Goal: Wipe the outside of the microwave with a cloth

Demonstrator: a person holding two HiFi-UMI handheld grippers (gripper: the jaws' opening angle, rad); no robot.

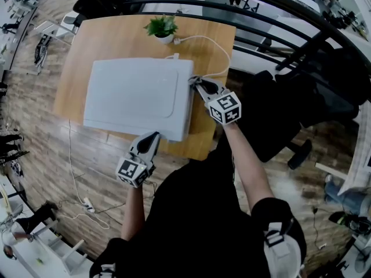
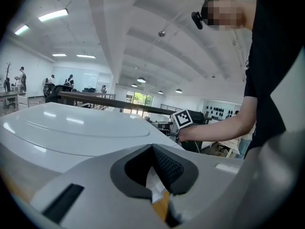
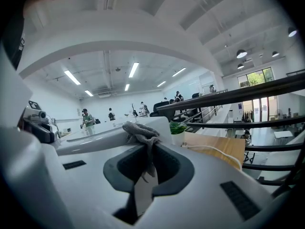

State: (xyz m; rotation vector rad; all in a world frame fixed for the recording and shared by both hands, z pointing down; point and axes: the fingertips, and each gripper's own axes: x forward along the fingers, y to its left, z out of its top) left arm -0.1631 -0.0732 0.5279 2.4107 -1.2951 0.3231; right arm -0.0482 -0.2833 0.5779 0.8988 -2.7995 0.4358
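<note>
The white microwave (image 1: 136, 94) lies with its broad flat face up on the wooden table (image 1: 110, 36). A small grey cloth (image 3: 139, 131) is pinched in my right gripper (image 1: 197, 84), which is shut on it and pressed against the microwave's right side near the back corner. In the right gripper view the cloth bunches at the fingertips of that gripper (image 3: 145, 146), against the microwave's edge (image 3: 95, 138). My left gripper (image 1: 153, 138) is shut and empty, resting at the microwave's front edge; in its own view the left gripper (image 2: 153, 149) points over the microwave's top (image 2: 71, 128).
A small potted plant (image 1: 163, 28) stands at the table's back edge, with a white cable (image 1: 214, 42) looping from the microwave's rear. Dark office chairs (image 1: 284, 106) stand to the right, and a dark railing (image 1: 255, 10) curves behind the table.
</note>
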